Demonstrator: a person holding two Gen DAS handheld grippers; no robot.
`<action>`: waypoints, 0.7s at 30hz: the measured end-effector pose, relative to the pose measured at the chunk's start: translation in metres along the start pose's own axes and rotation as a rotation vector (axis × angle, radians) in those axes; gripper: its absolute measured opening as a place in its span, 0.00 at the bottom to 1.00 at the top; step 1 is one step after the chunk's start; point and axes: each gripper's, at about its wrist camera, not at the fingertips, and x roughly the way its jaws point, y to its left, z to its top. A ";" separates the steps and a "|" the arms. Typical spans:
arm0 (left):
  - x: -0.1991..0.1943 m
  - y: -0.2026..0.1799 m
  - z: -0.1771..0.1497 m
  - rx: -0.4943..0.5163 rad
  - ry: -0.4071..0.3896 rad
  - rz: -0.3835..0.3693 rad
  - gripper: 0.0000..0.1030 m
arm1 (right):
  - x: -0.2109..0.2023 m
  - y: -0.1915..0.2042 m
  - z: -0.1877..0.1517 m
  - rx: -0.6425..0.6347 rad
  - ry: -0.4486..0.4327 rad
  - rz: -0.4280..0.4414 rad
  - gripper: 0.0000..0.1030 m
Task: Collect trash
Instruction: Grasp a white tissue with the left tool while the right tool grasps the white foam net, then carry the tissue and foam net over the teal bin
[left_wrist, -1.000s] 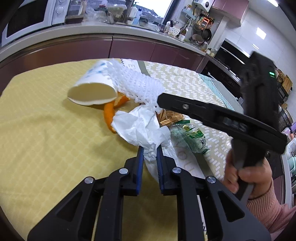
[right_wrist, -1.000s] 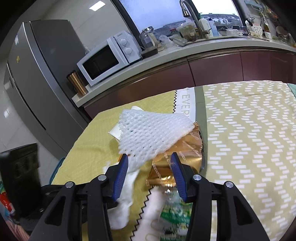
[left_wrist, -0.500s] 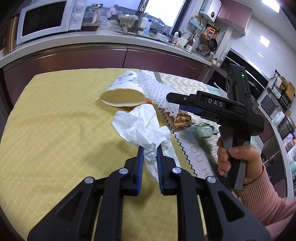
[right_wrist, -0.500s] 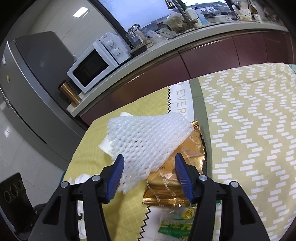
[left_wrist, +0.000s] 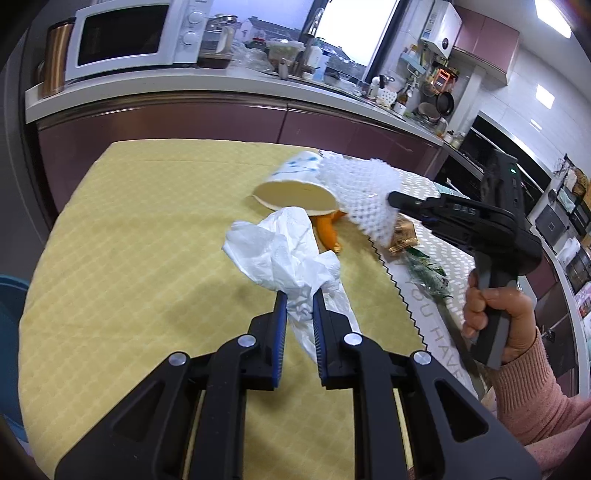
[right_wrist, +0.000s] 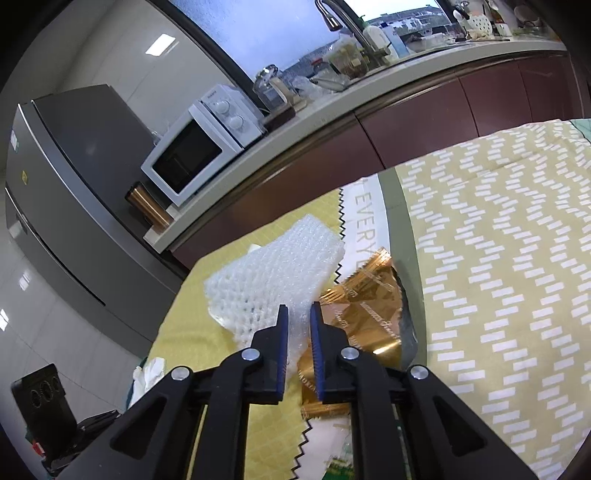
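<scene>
- Left gripper (left_wrist: 298, 301) clamps the tissue (left_wrist: 280, 254), just in front of the cup (left_wrist: 295, 184).
- Right gripper (right_wrist: 295, 317) pinches the foam net (right_wrist: 275, 273), right of the cup.
- Step: pickup. Next: carry both to a bin; none identifiable.

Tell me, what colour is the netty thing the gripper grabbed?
White. The foam net, pinched in the right gripper, shows best in the right wrist view.

Landmark: paper cup (left_wrist: 295, 184), on its side on table (left_wrist: 147, 229). Foam net (left_wrist: 364, 192) right of it, tissue (left_wrist: 284, 254) in front, foil wrapper (left_wrist: 402, 238) beyond the net.
</scene>
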 end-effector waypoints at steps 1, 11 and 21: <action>-0.003 0.003 -0.001 -0.003 -0.005 0.006 0.14 | -0.004 0.002 -0.001 -0.003 -0.008 0.006 0.10; -0.025 0.023 -0.004 -0.012 -0.033 0.050 0.14 | -0.026 0.028 -0.009 -0.047 -0.032 0.077 0.09; -0.050 0.042 -0.010 -0.027 -0.062 0.087 0.14 | -0.034 0.066 -0.022 -0.120 -0.020 0.155 0.09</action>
